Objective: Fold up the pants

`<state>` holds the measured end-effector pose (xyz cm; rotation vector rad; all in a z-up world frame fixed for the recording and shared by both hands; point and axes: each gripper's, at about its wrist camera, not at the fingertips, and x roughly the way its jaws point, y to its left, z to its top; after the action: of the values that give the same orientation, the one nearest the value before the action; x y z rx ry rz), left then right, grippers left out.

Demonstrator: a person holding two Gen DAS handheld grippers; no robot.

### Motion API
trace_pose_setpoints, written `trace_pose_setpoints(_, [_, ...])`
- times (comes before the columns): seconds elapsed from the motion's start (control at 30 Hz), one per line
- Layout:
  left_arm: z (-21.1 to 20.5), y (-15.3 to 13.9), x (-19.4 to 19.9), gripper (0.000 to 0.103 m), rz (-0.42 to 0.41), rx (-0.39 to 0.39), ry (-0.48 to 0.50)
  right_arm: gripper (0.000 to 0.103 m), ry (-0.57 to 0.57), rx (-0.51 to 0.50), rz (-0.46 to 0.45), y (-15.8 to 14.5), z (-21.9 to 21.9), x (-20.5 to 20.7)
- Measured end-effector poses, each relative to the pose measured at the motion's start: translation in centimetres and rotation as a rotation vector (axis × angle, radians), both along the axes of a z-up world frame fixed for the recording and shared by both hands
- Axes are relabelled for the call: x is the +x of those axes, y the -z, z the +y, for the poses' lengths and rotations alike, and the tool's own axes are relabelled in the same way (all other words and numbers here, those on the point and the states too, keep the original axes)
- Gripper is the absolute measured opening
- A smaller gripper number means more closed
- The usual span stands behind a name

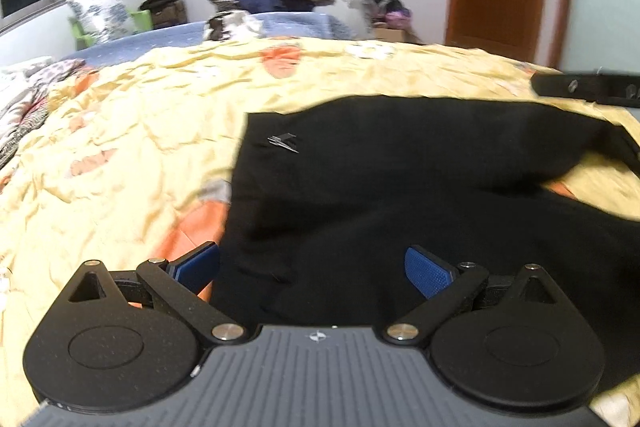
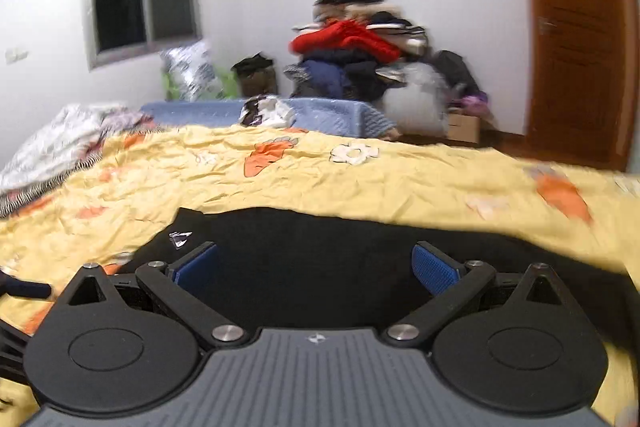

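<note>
Black pants (image 1: 400,179) lie spread on a yellow carrot-print bedspread (image 1: 120,147), with a small silver logo (image 1: 285,142) near their far left corner. My left gripper (image 1: 314,269) is open and empty, just above the pants' near part. In the right wrist view the pants (image 2: 320,247) lie under my right gripper (image 2: 316,267), which is open and empty. Part of the right gripper (image 1: 588,89) shows at the right edge of the left wrist view.
A tall pile of clothes (image 2: 352,55) with a red garment stands at the far wall. A blue-covered bench (image 2: 320,115) lies behind the bed. A brown door (image 2: 576,35) is at the right. Rumpled patterned bedding (image 2: 52,147) lies at the far left.
</note>
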<state>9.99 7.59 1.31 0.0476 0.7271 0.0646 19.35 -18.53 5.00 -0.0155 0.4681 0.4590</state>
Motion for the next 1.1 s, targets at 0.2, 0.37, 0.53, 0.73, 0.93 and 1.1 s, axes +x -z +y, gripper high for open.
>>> trace_pose_setpoints(0.2, [3.6,-0.2,5.4,0.101,0.047,-0.072,-0.082,0.103,-0.205,-0.141,0.160,3.1,4.1,13.2])
trace_pose_setpoints(0.37, [5.4,-0.2,8.9,0.101,0.064,-0.123,-0.127,0.103,-0.327,-0.288,0.230,5.7,7.3,20.0])
trace_pose_setpoints(0.53, [6.5,-0.4,12.5,0.101,0.068,-0.188,-0.124,0.080,-0.455,-0.286,0.394,7.8,8.1,22.9])
trace_pose_setpoints(0.73, [7.8,-0.6,19.4,0.101,0.138,-0.491,-0.095,0.009,-0.506,-0.370,0.257,6.3,8.2,19.5])
trace_pose_setpoints(0.93, [8.3,1.6,24.9,0.101,0.302,-0.779,-0.102,0.008,-0.530,-0.613,-0.041,5.2,9.5,10.6])
trace_pose_setpoints(1.1, [9.4,4.7,26.1,0.099,0.412,-1.008,-0.194,0.008,-0.531,-0.722,-0.236,5.1,9.4,4.9])
